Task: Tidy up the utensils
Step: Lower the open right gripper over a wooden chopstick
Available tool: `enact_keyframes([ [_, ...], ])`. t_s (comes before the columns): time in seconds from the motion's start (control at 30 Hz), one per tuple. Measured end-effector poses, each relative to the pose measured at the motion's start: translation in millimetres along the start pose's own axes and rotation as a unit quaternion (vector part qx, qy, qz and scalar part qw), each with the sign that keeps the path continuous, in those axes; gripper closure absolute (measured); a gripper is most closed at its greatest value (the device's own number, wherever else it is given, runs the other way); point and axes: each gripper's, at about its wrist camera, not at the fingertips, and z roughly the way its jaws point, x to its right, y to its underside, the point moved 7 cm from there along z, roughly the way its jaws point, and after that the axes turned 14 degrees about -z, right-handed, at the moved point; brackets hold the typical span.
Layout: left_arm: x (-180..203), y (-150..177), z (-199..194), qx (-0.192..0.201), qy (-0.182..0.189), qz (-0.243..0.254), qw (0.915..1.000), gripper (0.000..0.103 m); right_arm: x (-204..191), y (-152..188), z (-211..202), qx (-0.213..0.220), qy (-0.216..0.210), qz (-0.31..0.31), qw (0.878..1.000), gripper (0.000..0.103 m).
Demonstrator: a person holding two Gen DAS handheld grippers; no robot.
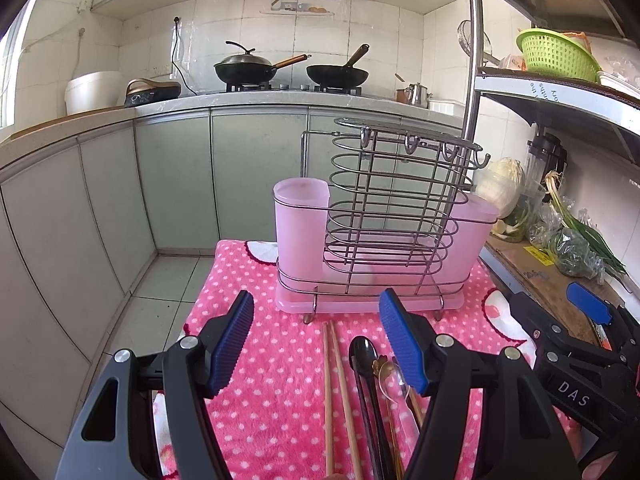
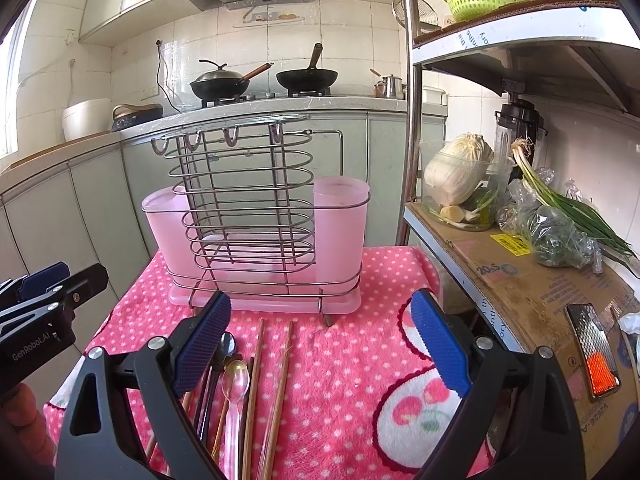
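The utensils lie in a loose bundle on the near part of the table (image 2: 344, 344), which is covered by a pink dotted cloth: a black spoon (image 1: 360, 354), a clear spoon (image 2: 235, 380) and several chopsticks (image 1: 338, 392). Their long axes run from the cameras toward the rack (image 1: 384, 220), spoon bowls at the far end. The rack, a wire frame with pink cups on a pink tray, stands upright just beyond them, apart from the bundle.

The left hand-held gripper (image 1: 316, 344) hangs low over the cloth, level and aimed at the rack, jaws spread wide and holding nothing; the chopsticks lie between its fingers. The right hand-held gripper (image 2: 324, 344) sits beside it in the same pose, also wide and unloaded, its left finger over the spoons.

Its body reads "DAS"; the left one's reads "GenRobot.AI". A cardboard sheet (image 2: 532, 280) on the shelf to the right carries vegetables.
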Motion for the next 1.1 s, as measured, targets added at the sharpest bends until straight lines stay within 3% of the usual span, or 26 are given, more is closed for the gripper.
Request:
enact_keyframes([
  [0.3,-16,1,13,-0.035,-0.001,-0.012,0.9993,0.038,16,4,8,-0.018,-0.009,0.032,0.999,0.011],
  [0.6,-39,-2,30,-0.085,-0.007,-0.013,0.9963,0.038,28,13,26,-0.061,-0.046,0.064,0.995,0.011],
  [0.7,-45,-4,37,-0.105,-0.006,-0.016,0.9943,0.039,27,17,35,-0.078,-0.059,0.061,0.993,0.021],
  [0.87,-47,1,50,-0.152,-0.001,-0.027,0.988,0.052,19,29,50,-0.121,-0.103,0.073,0.985,0.046],
  [0.97,-44,11,64,-0.197,0.012,-0.039,0.9795,0.062,14,39,60,-0.154,-0.144,0.092,0.973,0.062],
  [1.1,-36,23,81,-0.237,0.021,-0.041,0.9704,0.068,9,48,72,-0.185,-0.172,0.105,0.962,0.073],
])
